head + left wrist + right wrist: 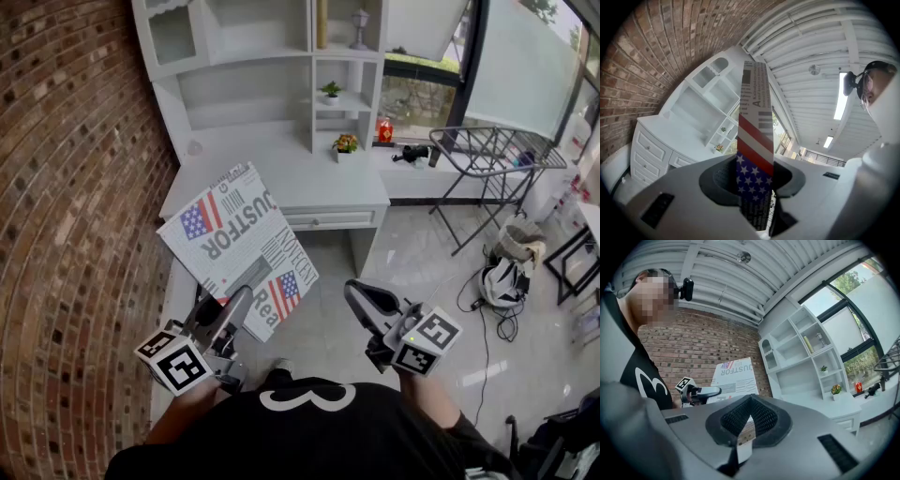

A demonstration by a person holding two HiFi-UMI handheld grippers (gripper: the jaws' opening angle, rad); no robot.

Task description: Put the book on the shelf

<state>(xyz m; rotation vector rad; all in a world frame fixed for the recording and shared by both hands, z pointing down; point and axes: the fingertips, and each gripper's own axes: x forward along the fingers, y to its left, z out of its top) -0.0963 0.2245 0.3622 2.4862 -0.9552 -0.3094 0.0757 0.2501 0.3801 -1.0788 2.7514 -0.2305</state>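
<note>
A brick wall fills the left side. Just right of it, the left gripper has its 2 jaws pinching the lower edge of the book. The book's flag-printed cover stands tilted in the air in front of the white desk, clear of its top. Behind the desk rises the white shelf with open compartments. Further right, the right gripper hangs over the tiled floor, its jaws pressed together on nothing, apart from the book.
</note>
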